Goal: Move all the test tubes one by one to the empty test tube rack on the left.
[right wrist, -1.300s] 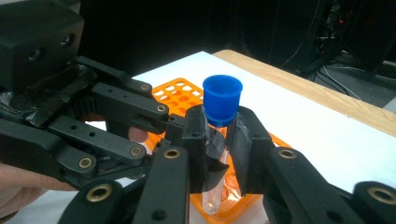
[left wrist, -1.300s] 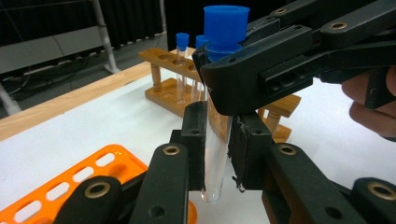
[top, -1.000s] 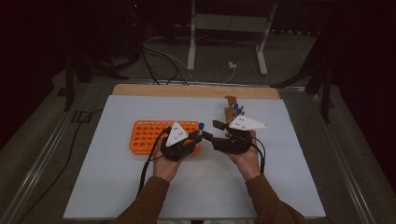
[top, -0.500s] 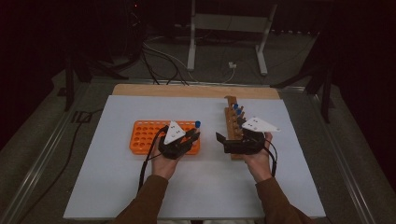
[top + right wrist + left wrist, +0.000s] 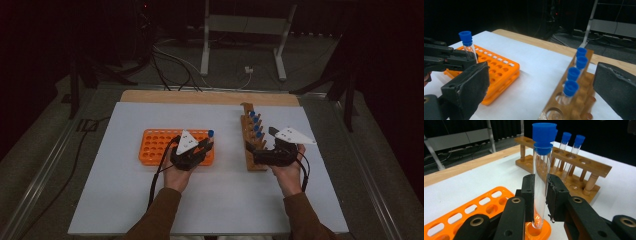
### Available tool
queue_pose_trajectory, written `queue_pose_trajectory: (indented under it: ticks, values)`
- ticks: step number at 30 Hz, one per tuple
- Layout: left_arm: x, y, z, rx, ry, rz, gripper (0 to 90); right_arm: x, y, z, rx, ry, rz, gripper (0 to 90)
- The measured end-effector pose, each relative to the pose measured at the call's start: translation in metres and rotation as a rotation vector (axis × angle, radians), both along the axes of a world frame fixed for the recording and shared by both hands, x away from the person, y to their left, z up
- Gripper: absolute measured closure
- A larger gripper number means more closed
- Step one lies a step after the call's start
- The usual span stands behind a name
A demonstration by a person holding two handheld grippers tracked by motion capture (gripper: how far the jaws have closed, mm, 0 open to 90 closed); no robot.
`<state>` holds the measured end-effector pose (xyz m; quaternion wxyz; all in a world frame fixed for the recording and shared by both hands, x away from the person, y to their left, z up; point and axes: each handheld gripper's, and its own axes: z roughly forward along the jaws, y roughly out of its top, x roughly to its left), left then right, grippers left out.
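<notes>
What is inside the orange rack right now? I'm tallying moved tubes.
One blue-capped tube stands in a corner hole of the orange rack, with the left claw around it. The other visible holes look empty; the hand covers some.

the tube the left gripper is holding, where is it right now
The test tube stands upright between the left gripper's jaws, its bottom in a corner hole of the orange rack, at that rack's end nearest the wooden rack in the high view.

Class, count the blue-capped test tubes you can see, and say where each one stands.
5. Four stand in a row in the wooden rack; one is held by the left gripper over the orange rack's corner hole. None looks hidden.
</notes>
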<state>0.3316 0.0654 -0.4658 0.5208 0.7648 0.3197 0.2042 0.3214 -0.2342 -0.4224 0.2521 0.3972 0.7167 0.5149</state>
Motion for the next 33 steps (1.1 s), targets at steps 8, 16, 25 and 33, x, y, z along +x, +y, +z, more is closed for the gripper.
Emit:
queue_pose_trajectory:
  ticks: [8,16,25,33]
  values:
    - [0.002,0.001,-0.008,0.008,0.020,0.011,78.0,-0.005,-0.014,-0.005,0.018,-0.003,-0.023,1.2]
    - [0.001,0.000,-0.019,0.030,0.042,0.020,77.9,-0.008,-0.024,-0.009,0.022,0.009,-0.037,1.2]
    - [0.000,-0.002,-0.028,0.067,0.055,0.019,77.9,-0.008,-0.024,-0.012,0.023,0.014,-0.029,1.4]
    - [-0.002,-0.004,-0.030,0.080,0.060,0.022,78.0,-0.007,-0.023,-0.016,0.018,0.024,-0.024,1.8]
